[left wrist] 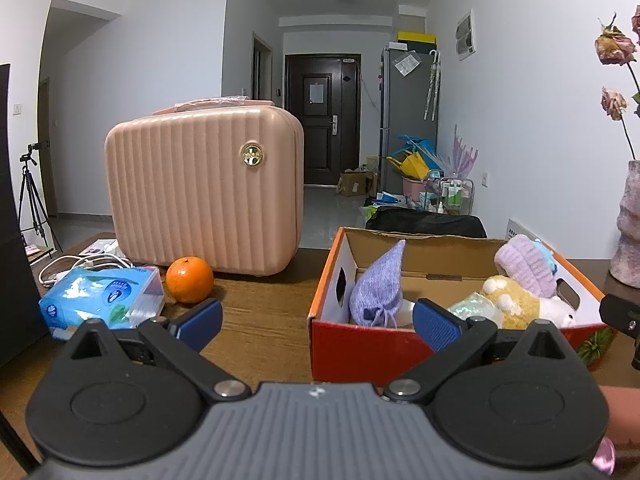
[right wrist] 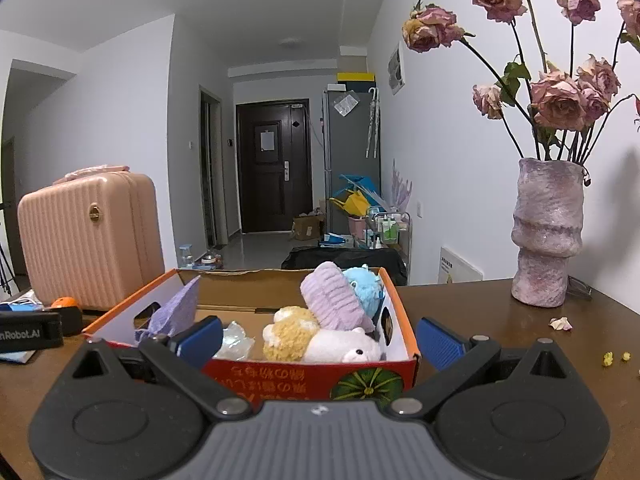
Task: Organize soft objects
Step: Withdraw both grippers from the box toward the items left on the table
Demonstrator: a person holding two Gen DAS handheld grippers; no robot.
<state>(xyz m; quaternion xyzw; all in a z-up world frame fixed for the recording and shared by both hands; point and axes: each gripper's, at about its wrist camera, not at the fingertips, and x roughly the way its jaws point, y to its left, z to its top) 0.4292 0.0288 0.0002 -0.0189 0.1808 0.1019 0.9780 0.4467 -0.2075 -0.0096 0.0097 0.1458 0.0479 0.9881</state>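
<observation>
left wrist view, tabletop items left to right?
Tissue pack → orange → pink suitcase behind it → cardboard box → purple knit pouch → yellow plush → vase.

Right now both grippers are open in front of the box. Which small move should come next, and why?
Probably ease the right gripper forward and down toward the white plush. Its jaws are open and empty, and that toy lies nearest the near wall of the cardboard box, directly ahead. The left gripper sits farther left, toward the purple knit pouch.
</observation>
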